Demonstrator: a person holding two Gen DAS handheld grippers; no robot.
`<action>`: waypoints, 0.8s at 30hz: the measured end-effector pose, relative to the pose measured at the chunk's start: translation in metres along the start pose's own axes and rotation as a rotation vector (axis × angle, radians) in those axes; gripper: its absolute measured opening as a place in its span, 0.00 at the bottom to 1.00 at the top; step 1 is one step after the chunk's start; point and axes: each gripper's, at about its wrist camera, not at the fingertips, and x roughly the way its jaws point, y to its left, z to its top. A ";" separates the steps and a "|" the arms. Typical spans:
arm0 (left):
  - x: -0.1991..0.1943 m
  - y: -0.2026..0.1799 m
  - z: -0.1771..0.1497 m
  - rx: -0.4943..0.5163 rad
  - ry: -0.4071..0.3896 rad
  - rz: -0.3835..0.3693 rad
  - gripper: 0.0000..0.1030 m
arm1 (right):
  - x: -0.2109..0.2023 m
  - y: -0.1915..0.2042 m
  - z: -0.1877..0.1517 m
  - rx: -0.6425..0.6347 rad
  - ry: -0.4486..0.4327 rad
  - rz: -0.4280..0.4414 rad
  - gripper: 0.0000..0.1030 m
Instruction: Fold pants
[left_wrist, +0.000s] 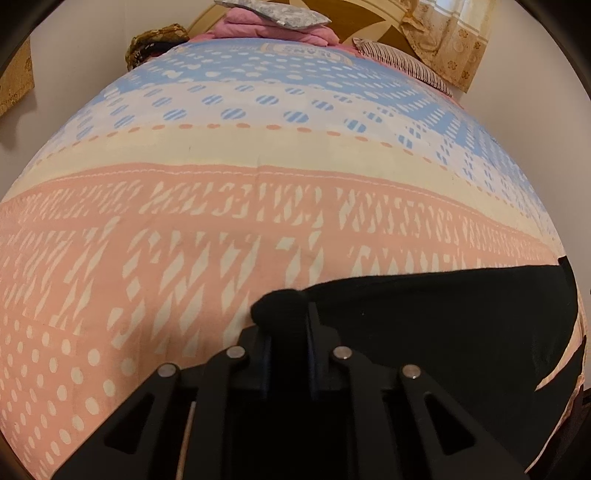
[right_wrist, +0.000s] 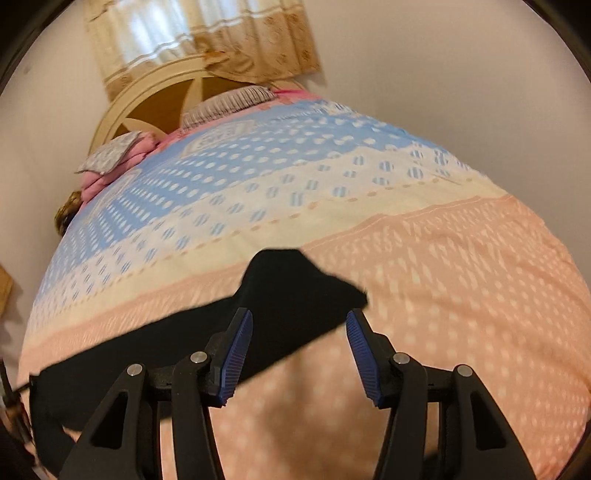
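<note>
The left gripper has its fingers closed tight on a bunched corner of the black pants, a knob of cloth poking out past the tips. The right gripper stands with its blue-padded fingers apart and nothing pressed between them, though a raised flap of the pants lies in the gap ahead. The pants lie spread on the bed, on the peach band of the patterned cover, stretching from the left grip toward the bed's near edge. The step in hand looks like securing a second corner before the fold. To do it well, the right fingers should settle over the flap's edge and pinch every layer; the left should hold steady, keeping the cloth taut but not dragged. Both corners should then rise together so the fold lands square.
</note>
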 end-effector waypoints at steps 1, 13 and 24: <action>0.000 0.001 -0.001 0.000 -0.007 -0.003 0.16 | 0.008 -0.002 0.006 0.001 0.004 -0.016 0.53; 0.004 0.007 -0.006 -0.036 -0.073 -0.032 0.18 | 0.088 -0.008 0.039 -0.020 0.094 0.024 0.53; 0.009 0.010 -0.008 -0.052 -0.092 -0.046 0.20 | 0.159 0.001 0.049 -0.077 0.227 0.090 0.29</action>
